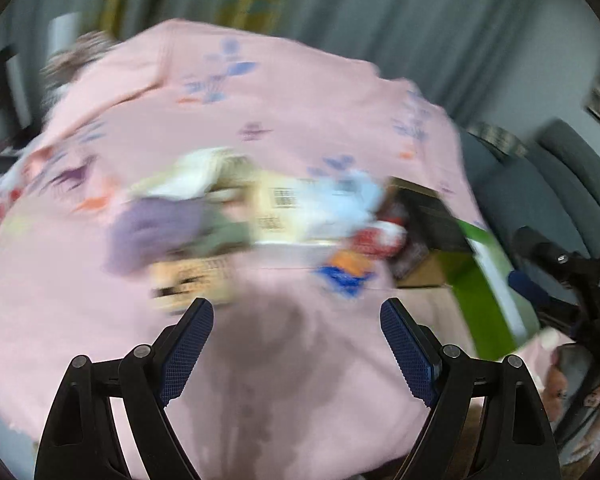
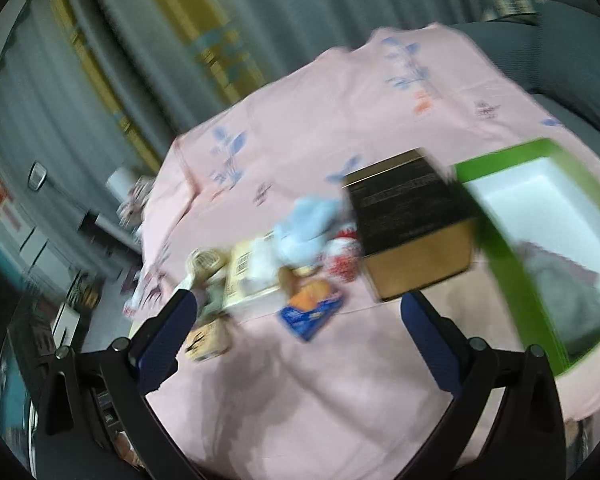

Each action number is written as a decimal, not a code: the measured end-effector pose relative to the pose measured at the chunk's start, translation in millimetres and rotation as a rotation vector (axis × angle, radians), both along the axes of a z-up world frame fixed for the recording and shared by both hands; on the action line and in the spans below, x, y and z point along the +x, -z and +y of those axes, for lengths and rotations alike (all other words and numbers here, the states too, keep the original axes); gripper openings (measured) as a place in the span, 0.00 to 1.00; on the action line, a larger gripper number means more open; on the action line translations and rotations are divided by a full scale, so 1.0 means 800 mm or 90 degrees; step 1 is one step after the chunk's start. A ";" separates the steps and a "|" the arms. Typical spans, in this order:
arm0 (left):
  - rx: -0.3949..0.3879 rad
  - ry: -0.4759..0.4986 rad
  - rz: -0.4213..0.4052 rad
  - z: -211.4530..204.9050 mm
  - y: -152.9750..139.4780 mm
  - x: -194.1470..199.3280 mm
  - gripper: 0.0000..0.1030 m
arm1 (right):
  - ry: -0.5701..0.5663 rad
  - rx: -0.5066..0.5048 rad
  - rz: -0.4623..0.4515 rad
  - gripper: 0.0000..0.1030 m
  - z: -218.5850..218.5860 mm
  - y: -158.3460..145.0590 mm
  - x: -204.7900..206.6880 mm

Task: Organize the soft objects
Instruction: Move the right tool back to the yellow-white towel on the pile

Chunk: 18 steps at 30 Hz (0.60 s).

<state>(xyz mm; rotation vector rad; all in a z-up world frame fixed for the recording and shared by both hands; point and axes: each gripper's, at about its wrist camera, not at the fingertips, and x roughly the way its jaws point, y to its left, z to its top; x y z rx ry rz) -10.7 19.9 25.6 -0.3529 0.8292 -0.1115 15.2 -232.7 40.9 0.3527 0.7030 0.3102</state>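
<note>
Pink floral cloth (image 1: 300, 120); left gripper (image 1: 296, 344), right gripper (image 2: 296, 332) spread, empty; green box (image 2: 512, 264).

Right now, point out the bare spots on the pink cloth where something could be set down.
Free: the near strip of pink cloth between the clutter and the near edge, and the far half beyond the black-topped box. Crowded: the middle row from the light blue soft toy to the green box.

It looks like a room in a home. Beyond the fingers, a pink flowered cloth (image 1: 300, 120) covers a table, long grey curtains (image 2: 112, 92) hang behind, and a grey sofa (image 1: 560, 184) sits beside.
</note>
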 end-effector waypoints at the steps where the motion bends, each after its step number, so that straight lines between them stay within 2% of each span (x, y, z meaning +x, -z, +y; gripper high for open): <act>1: 0.000 -0.025 0.008 0.016 0.006 -0.003 0.83 | -0.026 -0.002 0.008 0.99 0.020 0.001 0.011; 6: -0.024 -0.098 0.026 0.075 0.026 -0.017 0.83 | -0.143 -0.028 0.031 0.99 0.112 -0.001 0.058; 9: -0.039 -0.126 0.040 0.097 0.035 -0.021 0.83 | -0.189 -0.043 0.049 0.99 0.165 0.001 0.094; 14: -0.069 -0.146 0.053 0.122 0.045 -0.023 0.83 | -0.218 -0.104 0.085 0.99 0.239 0.018 0.159; 18: -0.065 -0.156 0.062 0.132 0.052 -0.022 0.83 | -0.230 -0.140 0.121 0.97 0.277 0.041 0.207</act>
